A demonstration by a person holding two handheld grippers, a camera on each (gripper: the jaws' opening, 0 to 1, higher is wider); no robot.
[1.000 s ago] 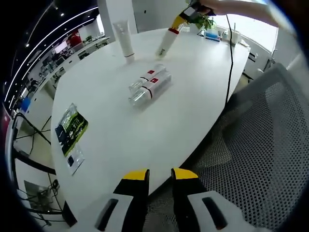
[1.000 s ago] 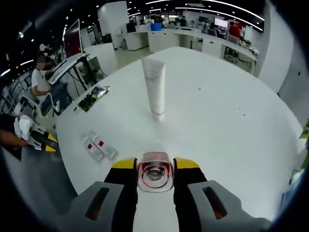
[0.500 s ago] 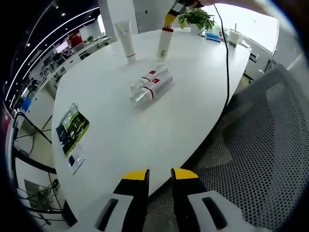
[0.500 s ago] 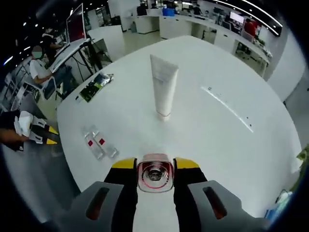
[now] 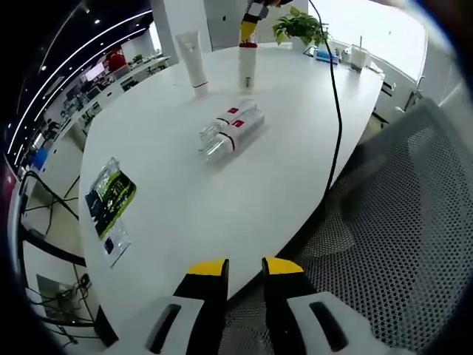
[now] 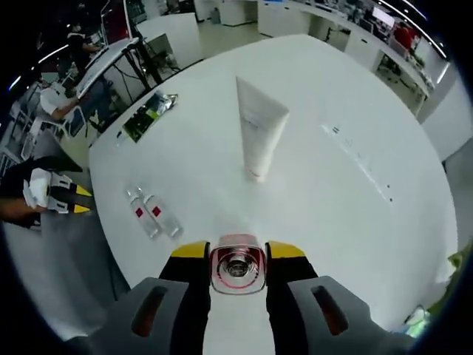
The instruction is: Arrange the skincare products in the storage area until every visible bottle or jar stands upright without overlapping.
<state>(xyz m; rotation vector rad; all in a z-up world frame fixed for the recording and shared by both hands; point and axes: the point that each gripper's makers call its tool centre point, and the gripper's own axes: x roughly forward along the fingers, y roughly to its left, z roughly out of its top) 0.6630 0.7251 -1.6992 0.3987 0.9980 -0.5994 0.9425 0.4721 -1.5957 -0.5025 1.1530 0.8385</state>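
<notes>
White table [image 5: 222, 200]: right gripper [image 5: 250, 16] has swung its bottle [image 5: 247, 65] upright.

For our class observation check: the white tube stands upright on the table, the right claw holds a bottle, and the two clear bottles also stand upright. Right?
Not quite. The two clear bottles lie on their sides on the table, as the left gripper view shows. The white tube does stand upright, and the right claw does hold a bottle.

We see bright, even light from ceiling strip lamps [image 5: 89, 41], with strong glare at the blown-out window [image 5: 369, 26]. The glossy white round table [image 6: 355, 222] carries soft shadows. Fisheye bending warps edges; distant detail seems slightly blurred.
</notes>
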